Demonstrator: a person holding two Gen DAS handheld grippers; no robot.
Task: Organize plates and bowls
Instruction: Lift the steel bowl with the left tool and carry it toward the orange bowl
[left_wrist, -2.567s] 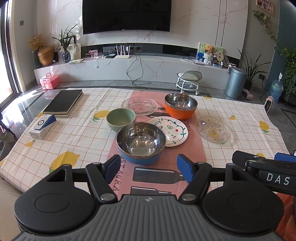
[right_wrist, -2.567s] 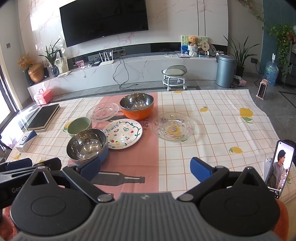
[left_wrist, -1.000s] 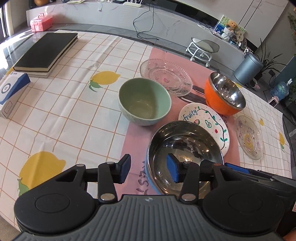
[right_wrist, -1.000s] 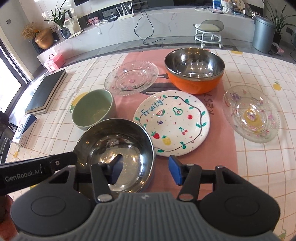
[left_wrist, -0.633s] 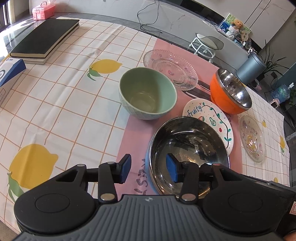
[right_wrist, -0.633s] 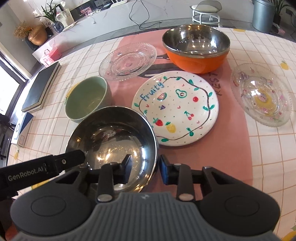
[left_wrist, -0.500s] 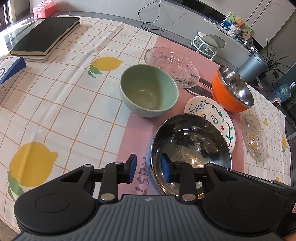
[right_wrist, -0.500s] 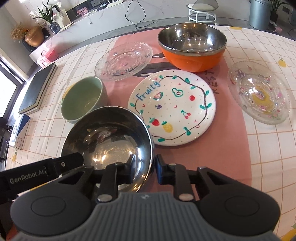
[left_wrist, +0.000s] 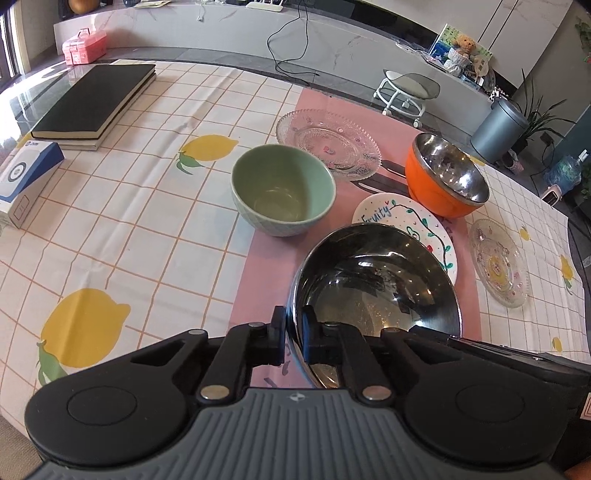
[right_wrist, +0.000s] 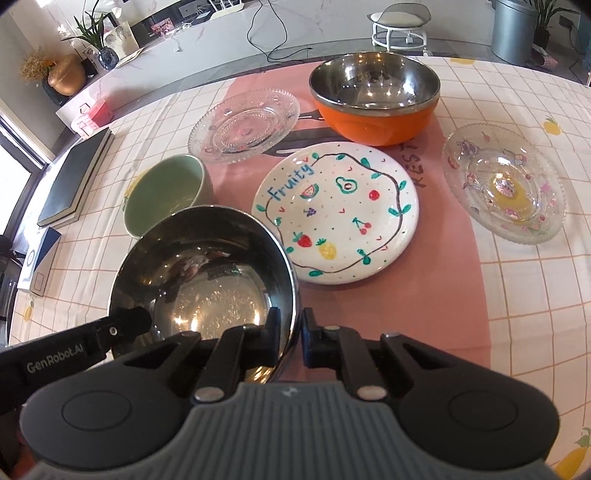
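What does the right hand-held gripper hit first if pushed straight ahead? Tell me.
Probably the fruit plate. The right hand-held gripper is shut on the steel bowl rim; the orange bowl lies farther. Depth is unclear.

Steel bowl (left_wrist: 373, 291) showing mirror-silver inside; second bowl (right_wrist: 375, 99) wearing orange outside, silver inside; small bowl (left_wrist: 282, 188) showing pale green; plate (right_wrist: 336, 212) carrying white ground with blue "Fruity", fruit drawings, black vine border; two glass plates (right_wrist: 243, 125) (right_wrist: 504, 182) showing clear, beaded; cloth (left_wrist: 110, 221) showing white with orange grid, yellow lemons, pink strip; book (left_wrist: 92, 103) showing black
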